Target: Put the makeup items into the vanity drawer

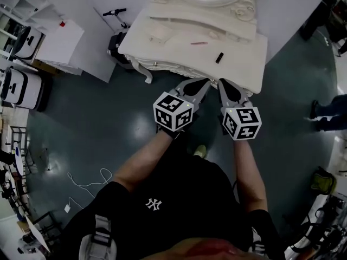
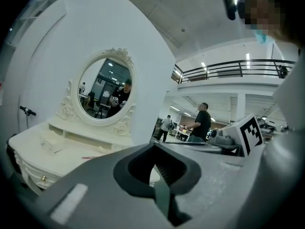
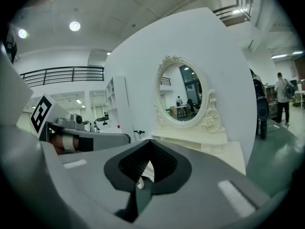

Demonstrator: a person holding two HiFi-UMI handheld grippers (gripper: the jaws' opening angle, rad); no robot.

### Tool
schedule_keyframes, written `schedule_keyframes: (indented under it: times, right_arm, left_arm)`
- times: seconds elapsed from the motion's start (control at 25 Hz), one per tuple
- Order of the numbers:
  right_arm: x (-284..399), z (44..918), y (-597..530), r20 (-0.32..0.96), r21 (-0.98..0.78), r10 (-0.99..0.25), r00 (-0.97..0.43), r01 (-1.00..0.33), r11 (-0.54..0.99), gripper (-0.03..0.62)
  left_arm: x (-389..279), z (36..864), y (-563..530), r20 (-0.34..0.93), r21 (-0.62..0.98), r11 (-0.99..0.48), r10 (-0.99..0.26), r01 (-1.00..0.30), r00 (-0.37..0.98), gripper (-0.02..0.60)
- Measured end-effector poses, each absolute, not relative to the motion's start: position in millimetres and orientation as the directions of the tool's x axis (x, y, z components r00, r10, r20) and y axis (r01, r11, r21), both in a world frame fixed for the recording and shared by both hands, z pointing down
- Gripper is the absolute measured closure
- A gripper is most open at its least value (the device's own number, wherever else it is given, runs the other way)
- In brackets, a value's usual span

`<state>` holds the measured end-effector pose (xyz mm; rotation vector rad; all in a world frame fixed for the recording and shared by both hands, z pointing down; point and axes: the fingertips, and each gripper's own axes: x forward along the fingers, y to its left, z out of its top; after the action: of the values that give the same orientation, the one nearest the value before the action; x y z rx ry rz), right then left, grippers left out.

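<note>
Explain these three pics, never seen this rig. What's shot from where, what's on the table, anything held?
There is no robot here. A person holds a two-jaw gripper in each hand, and the marker cubes are part of the grippers. The head view looks steeply down at the left gripper and right gripper, held in front of a white vanity with an oval mirror. The other two views come from cameras riding on the grippers, looking along their jaws. On the vanity top lie a slim pink pencil and a small black tube. Both grippers' jaws are together with nothing between them, so nothing is held.
</note>
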<state>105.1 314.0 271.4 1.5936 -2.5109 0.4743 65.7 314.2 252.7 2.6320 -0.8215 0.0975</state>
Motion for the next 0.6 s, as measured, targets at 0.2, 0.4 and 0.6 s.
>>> schedule_keyframes:
  times: [0.2, 0.4, 0.6]
  right_arm:
    - [104, 279, 279, 0.282, -0.22, -0.867, -0.411, -0.907, 0.358, 0.572]
    - [93, 291, 231, 0.28, -0.237, -0.883, -0.377, -0.918, 0.317, 0.571]
    - [84, 309, 188, 0.311, -0.239, -0.893, -0.325, -0.936, 0.258, 0.571]
  left_arm:
    - [60, 265, 273, 0.197, 0.333, -0.769, -0.51, -0.546, 0.838, 0.58]
    - [48, 282, 217, 0.227, 0.306, -0.794, -0.475, -0.525, 0.85, 0.58]
    - [41, 303, 168, 0.264, 0.265, -0.828, -0.43, -0.494, 0.863, 0.58]
